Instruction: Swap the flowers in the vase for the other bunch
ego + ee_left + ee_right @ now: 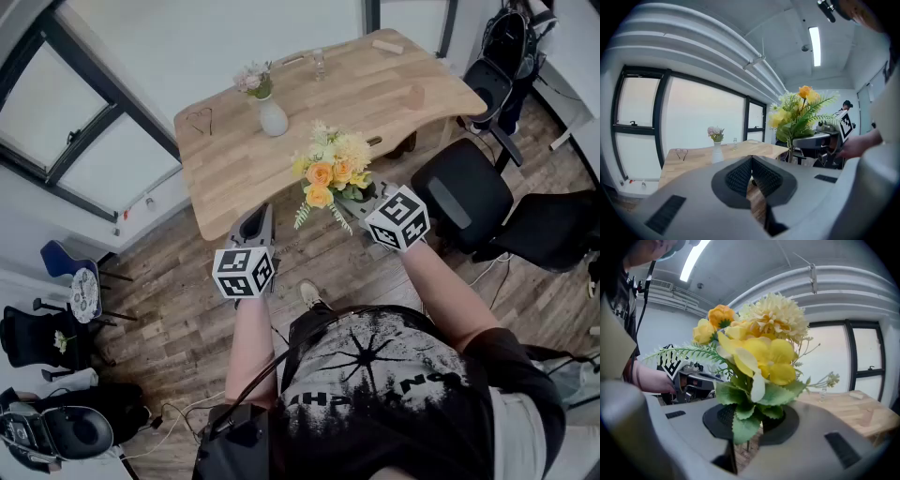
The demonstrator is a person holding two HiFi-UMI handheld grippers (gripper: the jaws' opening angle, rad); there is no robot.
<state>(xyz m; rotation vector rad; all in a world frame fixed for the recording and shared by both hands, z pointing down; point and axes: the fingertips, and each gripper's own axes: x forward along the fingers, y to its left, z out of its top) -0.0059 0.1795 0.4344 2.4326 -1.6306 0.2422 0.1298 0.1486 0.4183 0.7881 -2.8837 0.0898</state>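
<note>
Two bunches unswapped: right gripper (750, 420) clamps yellow bunch (330, 173); left gripper (751, 171), jaws together, should next pull pink flowers (253, 80) from vase (273, 119).

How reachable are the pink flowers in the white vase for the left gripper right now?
Probably yes: the left gripper is shut and empty, and the table between it and the pink flowers in the white vase looks bare. It must open first.
</note>
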